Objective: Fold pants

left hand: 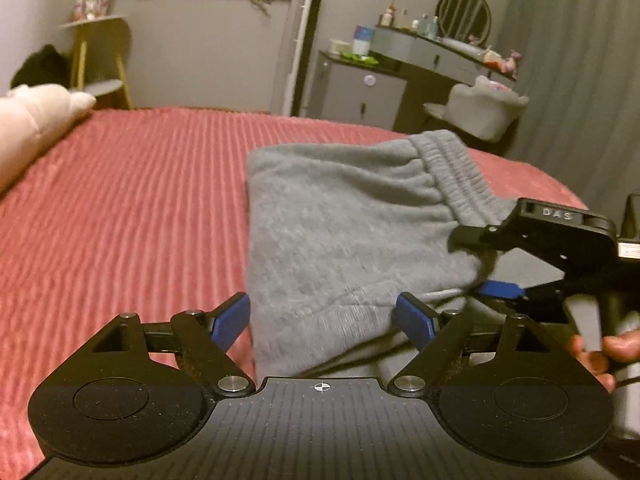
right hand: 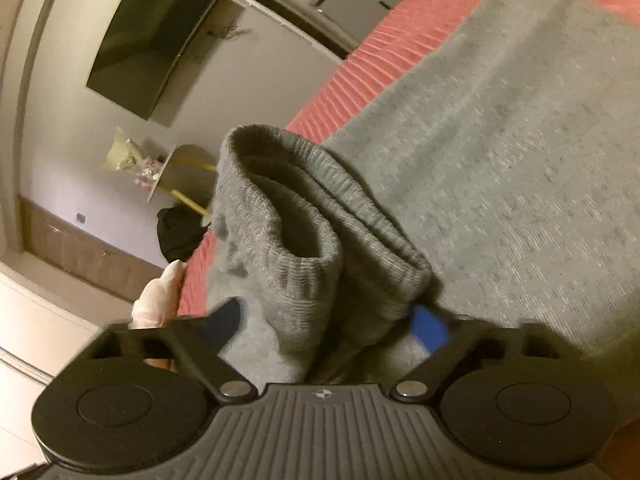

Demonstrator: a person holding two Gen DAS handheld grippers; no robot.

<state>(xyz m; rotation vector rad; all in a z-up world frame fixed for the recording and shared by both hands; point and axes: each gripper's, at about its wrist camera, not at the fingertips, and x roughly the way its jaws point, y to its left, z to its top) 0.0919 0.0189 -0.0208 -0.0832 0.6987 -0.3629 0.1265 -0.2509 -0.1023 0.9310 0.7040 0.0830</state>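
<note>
grey pants, ribbed red bedspread

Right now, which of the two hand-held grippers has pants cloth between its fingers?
The right hand-held gripper: the ribbed cuffs of the grey pants bunch between its blue pads. The left hand-held gripper stands open above the cloth, gripping nothing.
</note>
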